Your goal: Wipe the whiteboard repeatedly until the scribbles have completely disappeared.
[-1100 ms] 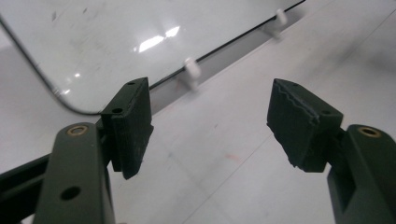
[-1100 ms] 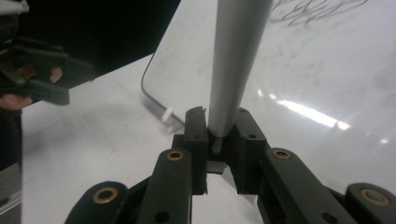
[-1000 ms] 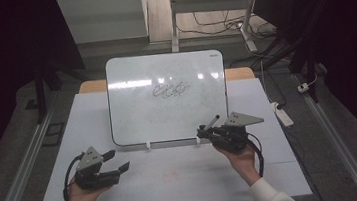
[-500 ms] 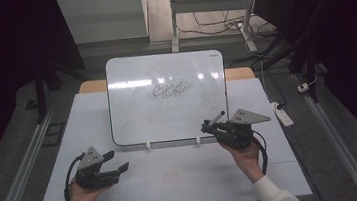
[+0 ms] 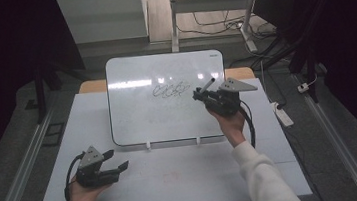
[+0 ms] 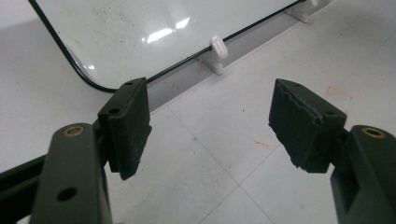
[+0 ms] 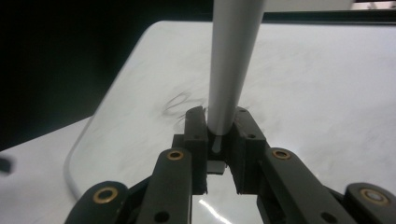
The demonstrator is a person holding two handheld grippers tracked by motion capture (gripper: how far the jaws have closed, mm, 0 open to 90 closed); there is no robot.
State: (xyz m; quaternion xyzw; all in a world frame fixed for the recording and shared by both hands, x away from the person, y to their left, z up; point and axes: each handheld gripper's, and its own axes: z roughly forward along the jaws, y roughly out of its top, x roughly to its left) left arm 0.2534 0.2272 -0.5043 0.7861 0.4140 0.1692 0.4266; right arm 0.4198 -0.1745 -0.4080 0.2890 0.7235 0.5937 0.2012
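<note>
A white whiteboard (image 5: 132,110) stands propped on the table, with a dark scribble (image 5: 170,89) near its middle. My right gripper (image 5: 199,96) is held in front of the board just right of the scribble, shut on a grey marker (image 5: 208,84) that sticks up and to the right. In the right gripper view the marker (image 7: 231,60) rises from between the closed jaws of my right gripper (image 7: 219,122), with the scribble (image 7: 177,102) faint behind it. My left gripper (image 5: 116,159) rests low at the front left, open and with nothing in it. Its jaws (image 6: 210,126) stand wide over the tabletop, near the board's lower corner (image 6: 140,28).
The white table (image 5: 175,181) stretches out in front of the board, whose white clip feet (image 6: 217,46) sit on it. A white power strip (image 5: 283,114) lies off the table's right edge. Metal rails run along both sides, and desk legs with cables stand behind.
My right gripper has risen with the marker from the board's lower right edge up to beside the scribble. The left gripper has stayed where it was.
</note>
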